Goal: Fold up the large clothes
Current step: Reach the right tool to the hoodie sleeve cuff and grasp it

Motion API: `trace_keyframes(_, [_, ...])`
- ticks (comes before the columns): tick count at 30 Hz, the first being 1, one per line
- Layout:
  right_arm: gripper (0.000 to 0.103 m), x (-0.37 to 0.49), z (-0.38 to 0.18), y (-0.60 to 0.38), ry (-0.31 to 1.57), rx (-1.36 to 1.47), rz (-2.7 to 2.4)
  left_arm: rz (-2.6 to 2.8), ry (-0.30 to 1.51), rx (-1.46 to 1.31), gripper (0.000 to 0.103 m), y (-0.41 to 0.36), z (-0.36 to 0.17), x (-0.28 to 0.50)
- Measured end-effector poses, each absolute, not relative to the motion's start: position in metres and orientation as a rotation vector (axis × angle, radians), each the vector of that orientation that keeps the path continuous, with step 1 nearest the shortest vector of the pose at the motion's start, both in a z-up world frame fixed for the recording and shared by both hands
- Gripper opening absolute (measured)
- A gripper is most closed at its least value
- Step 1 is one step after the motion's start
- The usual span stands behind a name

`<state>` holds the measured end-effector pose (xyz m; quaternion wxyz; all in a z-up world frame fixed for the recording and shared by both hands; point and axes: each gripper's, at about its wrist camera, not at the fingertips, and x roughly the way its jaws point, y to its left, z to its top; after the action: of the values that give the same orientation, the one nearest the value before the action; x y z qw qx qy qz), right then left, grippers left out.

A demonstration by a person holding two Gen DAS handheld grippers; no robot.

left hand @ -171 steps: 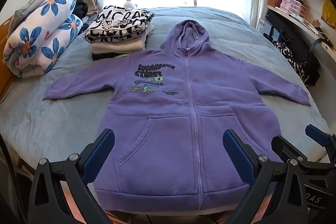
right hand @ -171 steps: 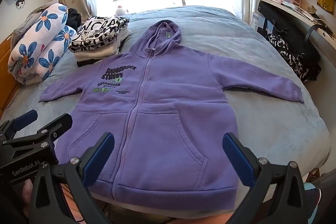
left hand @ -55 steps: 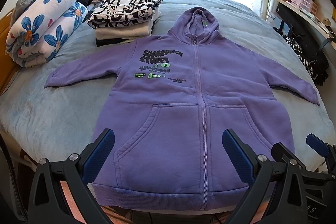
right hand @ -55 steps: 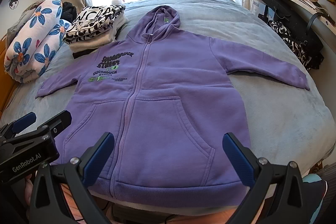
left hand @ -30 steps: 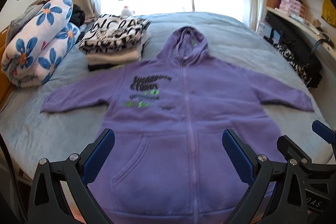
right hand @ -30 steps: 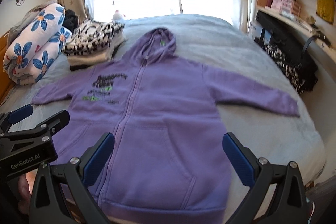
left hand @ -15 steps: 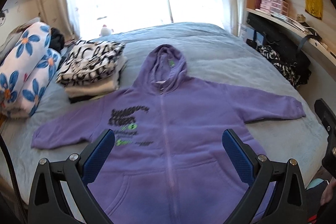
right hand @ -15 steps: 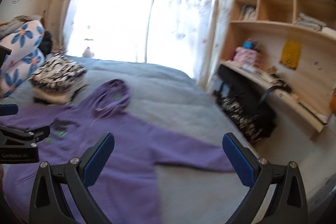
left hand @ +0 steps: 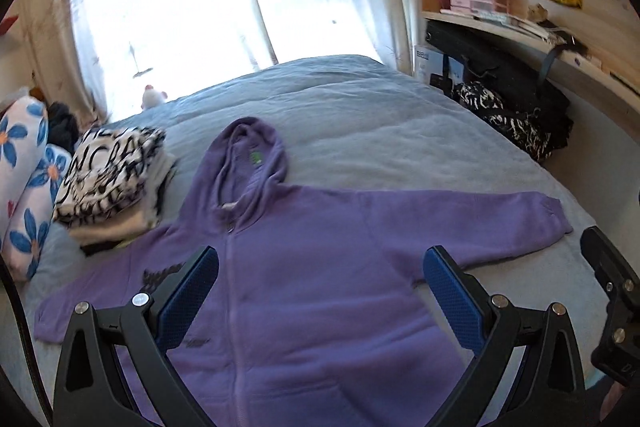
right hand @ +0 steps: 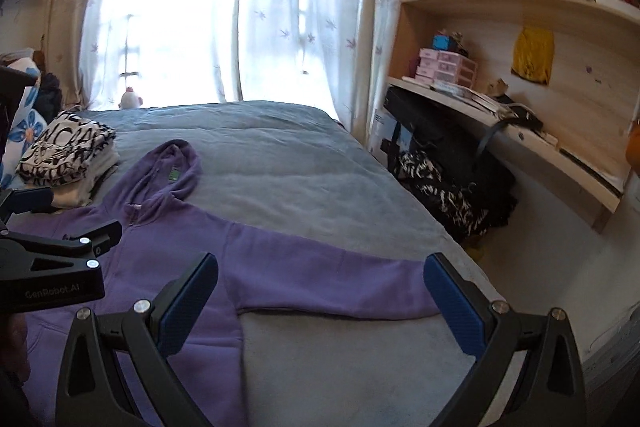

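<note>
Sleeve first: the right gripper, jaws wide like the left gripper, should pinch its cuff end.

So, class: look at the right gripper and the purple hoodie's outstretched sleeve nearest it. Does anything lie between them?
Nothing visible does. The right gripper hangs open above the purple zip-up hoodie, whose sleeve lies flat on the bare grey-blue bedspread. The folded black-and-white clothes pile sits well off beside the hood.
</note>
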<state>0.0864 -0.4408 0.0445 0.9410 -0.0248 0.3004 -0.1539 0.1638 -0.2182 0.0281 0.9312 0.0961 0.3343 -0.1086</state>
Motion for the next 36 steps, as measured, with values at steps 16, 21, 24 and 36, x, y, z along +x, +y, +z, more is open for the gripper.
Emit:
trace_keyframes(16, [0.103,0.101,-0.052,-0.61,0.82,0.517,-0.445,-0.303,0.768,0.264,0.101,-0.335,-0.036,0.205])
trace_keyframes(21, [0.099,0.114,-0.084,-0.643,0.865,0.624,-0.478,-0.285,0.758,0.283,0.101,-0.349,-0.05,0.211])
trace_keyframes(24, [0.095,0.128,-0.106,-0.656,0.926,0.683,-0.461,-0.281,0.78,0.274,0.101,-0.348,-0.056,0.218])
trace_keyframes(36, [0.087,0.137,-0.165,-0.692,0.92,0.933,-0.439,-0.253,0.895,0.248,0.101,-0.332,-0.087,0.232])
